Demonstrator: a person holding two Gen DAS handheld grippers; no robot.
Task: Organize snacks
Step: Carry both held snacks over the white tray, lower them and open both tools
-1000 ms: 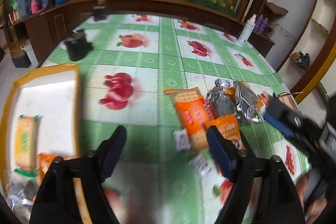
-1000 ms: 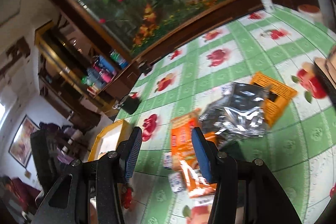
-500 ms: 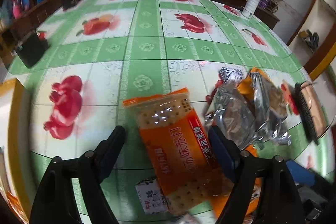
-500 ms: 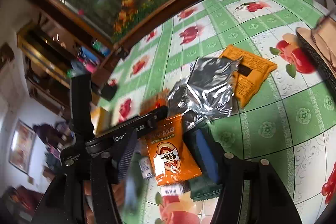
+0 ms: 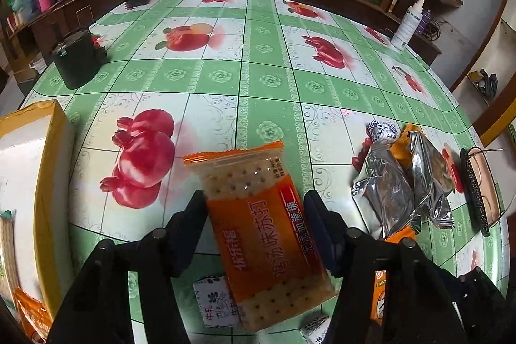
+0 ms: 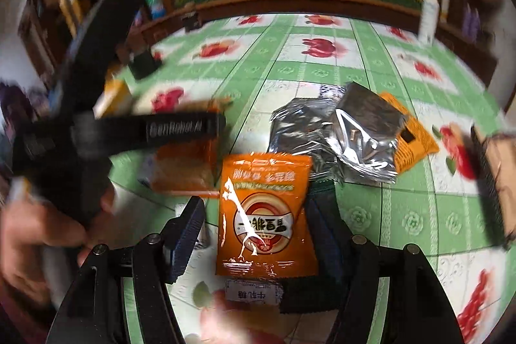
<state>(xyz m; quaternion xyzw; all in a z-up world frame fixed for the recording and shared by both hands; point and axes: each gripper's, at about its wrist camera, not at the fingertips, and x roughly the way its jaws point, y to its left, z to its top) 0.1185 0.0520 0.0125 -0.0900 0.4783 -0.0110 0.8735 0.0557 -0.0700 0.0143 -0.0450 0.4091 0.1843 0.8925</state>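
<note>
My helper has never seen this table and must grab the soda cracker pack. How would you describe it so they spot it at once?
On the green fruit-print tablecloth, look right of the yellow box, between the open fingers of the left claw. The cracker pack lies there: long, orange, with a clear window showing pale dotted crackers, unlike the crumpled silver bags to its right.

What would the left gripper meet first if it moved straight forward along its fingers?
The left gripper would probably meet the orange cracker packet first; it already lies between the open jaws. Contact is unclear.
</note>
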